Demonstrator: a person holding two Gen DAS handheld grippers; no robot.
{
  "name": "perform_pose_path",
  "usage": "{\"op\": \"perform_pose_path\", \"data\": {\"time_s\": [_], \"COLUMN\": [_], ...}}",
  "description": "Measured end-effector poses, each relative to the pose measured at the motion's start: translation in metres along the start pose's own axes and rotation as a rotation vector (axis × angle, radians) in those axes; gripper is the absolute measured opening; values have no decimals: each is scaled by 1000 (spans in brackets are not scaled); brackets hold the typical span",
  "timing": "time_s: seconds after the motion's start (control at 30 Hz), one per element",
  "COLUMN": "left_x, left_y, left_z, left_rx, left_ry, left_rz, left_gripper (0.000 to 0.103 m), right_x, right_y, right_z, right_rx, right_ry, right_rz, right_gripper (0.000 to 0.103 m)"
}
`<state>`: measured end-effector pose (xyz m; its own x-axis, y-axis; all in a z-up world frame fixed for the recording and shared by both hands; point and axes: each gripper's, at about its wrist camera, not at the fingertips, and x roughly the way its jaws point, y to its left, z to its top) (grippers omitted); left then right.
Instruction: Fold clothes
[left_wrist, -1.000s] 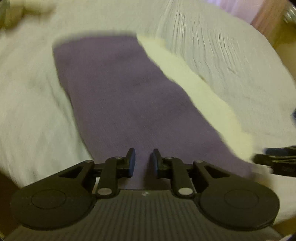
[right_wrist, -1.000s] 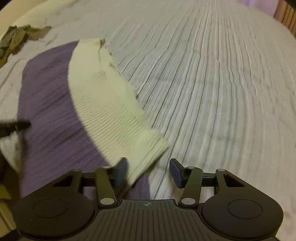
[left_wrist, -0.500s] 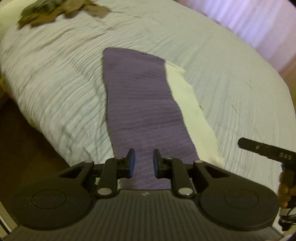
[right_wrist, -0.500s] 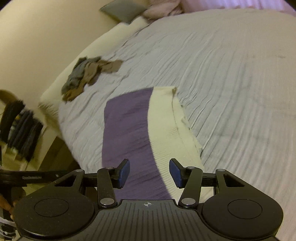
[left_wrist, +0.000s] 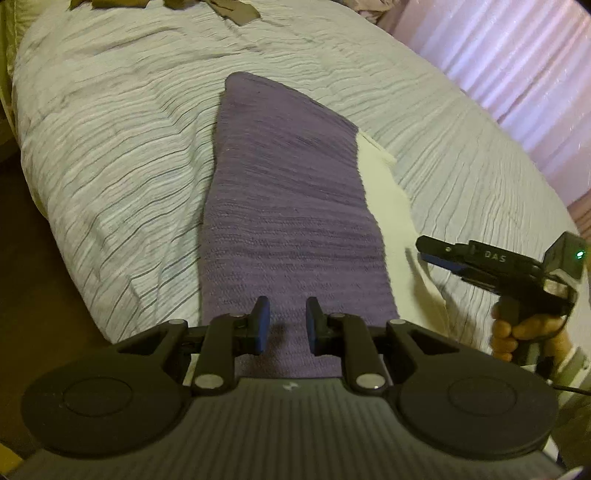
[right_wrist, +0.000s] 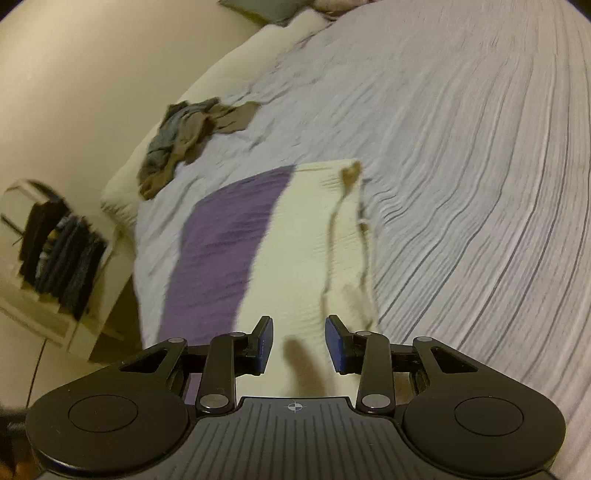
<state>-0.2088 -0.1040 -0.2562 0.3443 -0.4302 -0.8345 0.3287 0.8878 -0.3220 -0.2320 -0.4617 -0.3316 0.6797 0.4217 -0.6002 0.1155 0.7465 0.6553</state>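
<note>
Garment: the purple-and-cream knit garment (left_wrist: 291, 206) lies flat in a long strip on the bed (left_wrist: 110, 147), its near end at the bed's near edge. A second ago your cameras were low over it; now both look down its whole length, so you have pulled back.
Left hand-held gripper (left_wrist: 283, 328): you hover over the purple half at the garment's near end, jaws a narrow gap apart as before, nothing between the pads.
Right hand-held gripper (right_wrist: 298, 343): you have swung from the garment's right edge to above the cream half (right_wrist: 303, 240) at its near end. Your jaws are closing, with only cloth below them and none pinched yet.
Meaning: the lengthwise fold looks laid. Your grippers sit side by side at the near end, likely set up to fold it toward the far end.
Other clothes: a brown-grey heap (right_wrist: 184, 136) waits beyond the garment's far end, near the bed's far edge.
</note>
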Motion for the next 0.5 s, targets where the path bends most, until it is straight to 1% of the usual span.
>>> {"op": "perform_pose_path", "data": {"time_s": [0.1,0.17,0.2,0.23,0.27,0.33,0.4,0.43,0.5], "left_x": [7,9,11,12,13,16,19,24,30], "left_y": [6,8,10,11,12,14,16,16,18], "left_z": [-1,0,0,0,0,0,0,-1,-5], "left_rx": [-20,-27,-31,-34,-37,-26,-11,1,12], "left_ry": [7,11,12,13,14,20,26,41,61], "left_rz": [-7,-8,-9,-10,-11,-6,0,17,47], "left_gripper": [15,15,15,15,15,15,15,15,15], "right_x": [14,17,19,20,20,12,0,1,10], "right_y": [-21,-26,-25,-24,-21,-7,8,9,9], "right_z": [1,0,0,0,1,2,4,3,-2], "right_rx": [106,154,155,147,134,56,-35,-47,-37], "right_ry": [24,37,50,63,69,29,6,7,33], "right_rz": [61,132,145,150,154,100,-8,-58,-130], "right_gripper": [37,36,30,4,4,3,3,3,3]}}
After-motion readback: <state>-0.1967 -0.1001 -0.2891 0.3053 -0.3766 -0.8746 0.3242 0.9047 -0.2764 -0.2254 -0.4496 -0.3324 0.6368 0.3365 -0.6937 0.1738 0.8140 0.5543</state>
